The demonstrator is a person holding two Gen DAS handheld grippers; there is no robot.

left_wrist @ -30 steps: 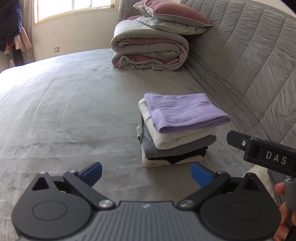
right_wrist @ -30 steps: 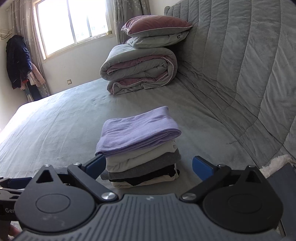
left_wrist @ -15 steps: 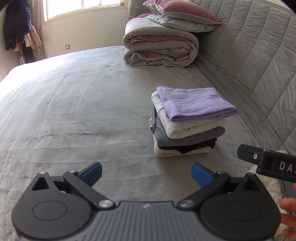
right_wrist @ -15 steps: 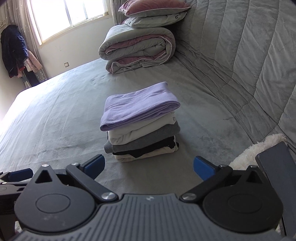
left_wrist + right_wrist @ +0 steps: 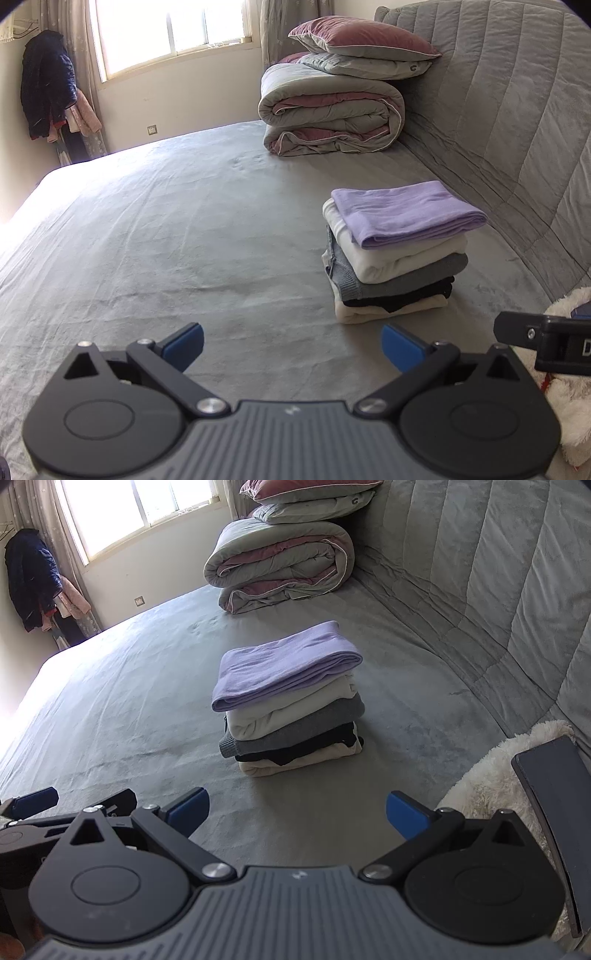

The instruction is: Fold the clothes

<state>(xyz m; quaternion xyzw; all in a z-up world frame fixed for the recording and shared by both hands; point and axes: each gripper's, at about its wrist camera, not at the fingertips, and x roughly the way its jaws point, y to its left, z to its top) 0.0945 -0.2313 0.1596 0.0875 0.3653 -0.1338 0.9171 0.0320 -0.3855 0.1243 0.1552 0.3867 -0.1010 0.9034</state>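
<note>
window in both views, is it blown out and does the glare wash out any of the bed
Left wrist view: the window is overexposed to white, and the bed bleaches out at its far-left edge. Right wrist view: the window is blown out likewise, with the bed edge washed white; the folded stack stays evenly lit and sharp. Fisheye bends the headboard.

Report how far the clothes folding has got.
Done: five folded garments sit in one stack on the bed, a lilac piece on top. In hand: nothing; the left gripper and right gripper are both open and empty, short of the stack. Left: no unfolded clothing shows on the bed, though a fluffy white item lies at the right edge.
</note>
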